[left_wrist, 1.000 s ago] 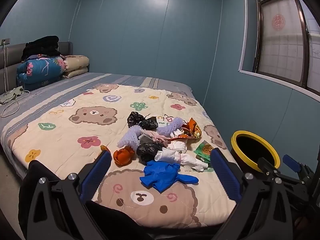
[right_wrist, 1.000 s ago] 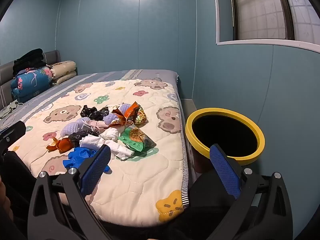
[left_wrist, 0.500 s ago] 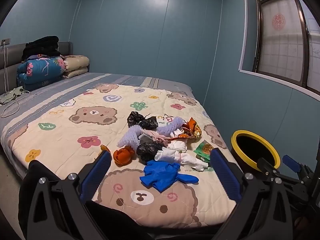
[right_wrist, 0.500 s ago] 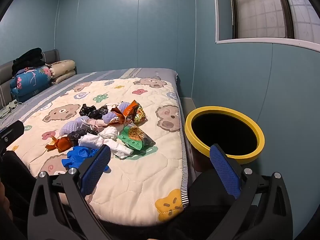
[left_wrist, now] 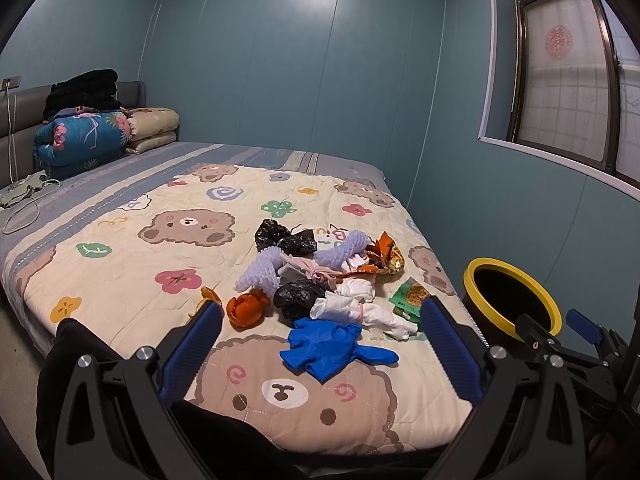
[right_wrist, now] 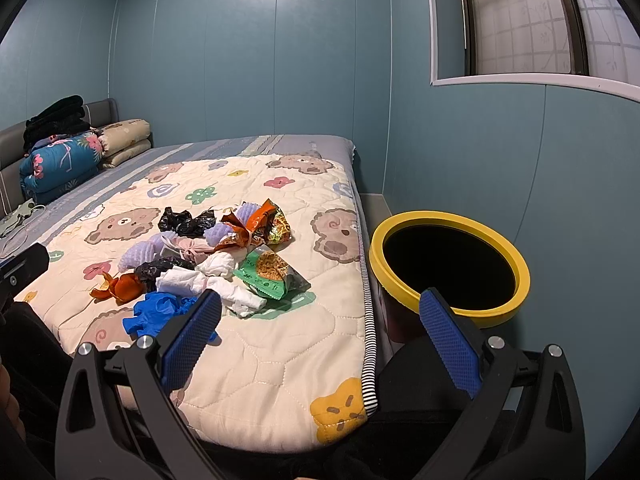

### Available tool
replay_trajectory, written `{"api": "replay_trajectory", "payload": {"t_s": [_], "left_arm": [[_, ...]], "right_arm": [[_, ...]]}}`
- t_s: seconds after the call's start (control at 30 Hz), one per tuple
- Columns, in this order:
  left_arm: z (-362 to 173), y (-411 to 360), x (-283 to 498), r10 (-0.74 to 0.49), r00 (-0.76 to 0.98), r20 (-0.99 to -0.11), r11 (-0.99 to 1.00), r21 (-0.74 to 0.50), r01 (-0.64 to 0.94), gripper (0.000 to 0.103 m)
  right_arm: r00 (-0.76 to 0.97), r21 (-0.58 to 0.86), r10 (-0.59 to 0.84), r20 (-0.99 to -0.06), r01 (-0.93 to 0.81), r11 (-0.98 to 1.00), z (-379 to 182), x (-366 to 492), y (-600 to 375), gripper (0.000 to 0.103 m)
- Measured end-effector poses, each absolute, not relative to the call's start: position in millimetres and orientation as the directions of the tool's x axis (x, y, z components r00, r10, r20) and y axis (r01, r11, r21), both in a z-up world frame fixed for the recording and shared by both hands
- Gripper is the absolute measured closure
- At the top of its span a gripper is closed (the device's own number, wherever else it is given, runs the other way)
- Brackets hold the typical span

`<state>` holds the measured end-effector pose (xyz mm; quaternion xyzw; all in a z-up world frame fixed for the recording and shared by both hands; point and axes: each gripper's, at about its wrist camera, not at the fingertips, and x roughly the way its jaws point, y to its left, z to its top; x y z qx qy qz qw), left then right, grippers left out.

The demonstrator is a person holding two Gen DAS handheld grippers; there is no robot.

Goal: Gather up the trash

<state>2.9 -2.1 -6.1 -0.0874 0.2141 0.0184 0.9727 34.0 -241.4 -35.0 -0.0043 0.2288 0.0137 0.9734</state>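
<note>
A heap of trash lies on the bear-print quilt (left_wrist: 120, 264): a blue glove (left_wrist: 326, 346) (right_wrist: 156, 314) nearest, white tissues (left_wrist: 356, 306) (right_wrist: 188, 280), black bags (left_wrist: 298, 296) (right_wrist: 186, 222), orange peel (left_wrist: 248, 308) (right_wrist: 120, 286), purple foam netting (left_wrist: 260, 272), an orange wrapper (right_wrist: 256, 226) and a green snack packet (right_wrist: 270, 274). A yellow-rimmed bin (left_wrist: 484, 276) (right_wrist: 520, 280) stands on the floor right of the bed. My left gripper (left_wrist: 320, 338) hovers open just short of the glove. My right gripper (right_wrist: 320, 330) is open over the bed's near right corner, holding nothing.
Folded blankets (left_wrist: 80, 136) and dark clothes are stacked at the headboard, far left. A cable and a cloth lie on the grey sheet (left_wrist: 24, 200). Blue walls close in behind and to the right, with a window (left_wrist: 568, 80) above the bin.
The right wrist view has shifted slightly, so the trash heap sits a little lower and further left. The left view is almost unchanged. Both grippers stay open.
</note>
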Motion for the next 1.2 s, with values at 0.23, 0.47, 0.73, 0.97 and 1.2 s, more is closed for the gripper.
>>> {"api": "replay_trajectory", "payload": {"t_s": [0.23, 0.47, 0.73, 0.97, 1.2], "left_arm": [[-7.4, -0.8, 3.3, -0.002, 0.906, -0.423, 0.984, -0.163, -0.074, 0.007], [-7.4, -0.7, 2.9, -0.002, 0.906, -0.424, 0.984, -0.163, -0.074, 0.007], [-7.4, -1.1, 3.3, -0.001, 0.905, -0.425, 0.984, -0.163, -0.075, 0.007], [-7.7, -0.7, 3.5, -0.002, 0.904, -0.427, 0.984, -0.163, -0.075, 0.007], [-9.6, -2.9, 3.0, -0.002, 0.904, -0.428, 0.984, -0.162, -0.075, 0.007]], "right_arm": [[0.894, -0.002, 0.025, -0.447, -0.028, 1.0, -35.2, 34.4, -241.6, 0.008], [0.894, -0.002, 0.024, -0.448, -0.028, 1.0, -35.7, 34.8, -241.4, 0.008], [0.893, -0.001, 0.024, -0.449, -0.028, 1.0, -36.8, 35.3, -240.8, 0.008], [0.893, -0.001, 0.024, -0.45, -0.027, 1.0, -36.9, 35.4, -241.9, 0.008], [0.892, -0.001, 0.024, -0.451, -0.027, 1.0, -36.9, 35.4, -241.6, 0.008]]}}
